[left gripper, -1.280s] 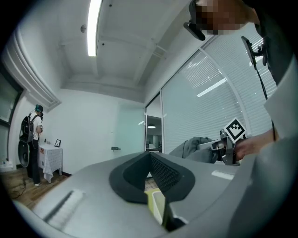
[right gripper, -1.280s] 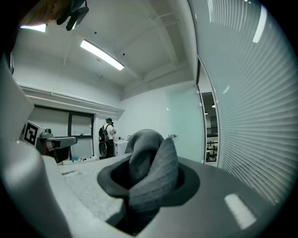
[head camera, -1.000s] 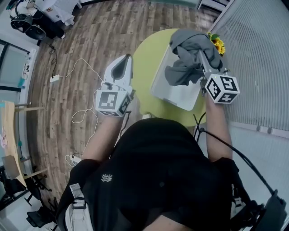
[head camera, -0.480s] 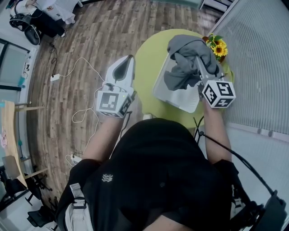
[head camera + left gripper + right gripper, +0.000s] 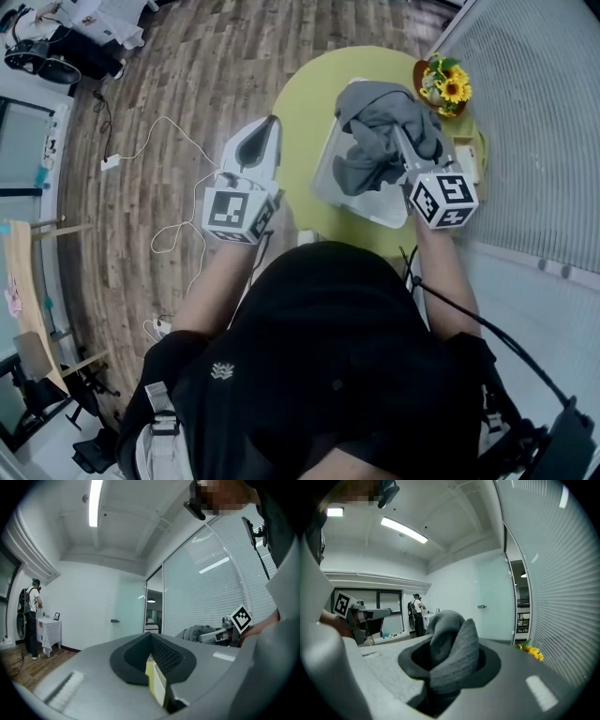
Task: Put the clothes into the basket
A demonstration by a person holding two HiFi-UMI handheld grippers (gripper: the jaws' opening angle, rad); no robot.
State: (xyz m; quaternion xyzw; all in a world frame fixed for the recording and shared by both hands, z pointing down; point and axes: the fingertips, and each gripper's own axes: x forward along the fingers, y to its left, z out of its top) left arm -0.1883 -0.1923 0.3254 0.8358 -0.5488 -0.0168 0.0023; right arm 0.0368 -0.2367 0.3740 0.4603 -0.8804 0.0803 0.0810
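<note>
A grey garment (image 5: 377, 136) hangs bunched from my right gripper (image 5: 401, 142), whose jaws are shut on it. It droops into the white basket (image 5: 367, 208) that stands on the round yellow-green table (image 5: 300, 112). In the right gripper view the grey cloth (image 5: 457, 653) bulges up between the jaws of the right gripper (image 5: 449, 637). My left gripper (image 5: 255, 155) is held off the table's left edge, over the wooden floor, with its jaws shut and nothing in them. The left gripper view shows the left gripper (image 5: 151, 638) closed, with the garment (image 5: 199, 632) far off to the right.
A pot of sunflowers (image 5: 442, 84) stands at the table's far right, beside the basket. White cables and a power strip (image 5: 111, 162) lie on the wooden floor to the left. A slatted blind (image 5: 534, 131) runs along the right side. A person (image 5: 33, 616) stands far off by a white table.
My right gripper has come down with the grey garment, which now droops lower into the basket. The left gripper has sunk slightly and stays shut.
</note>
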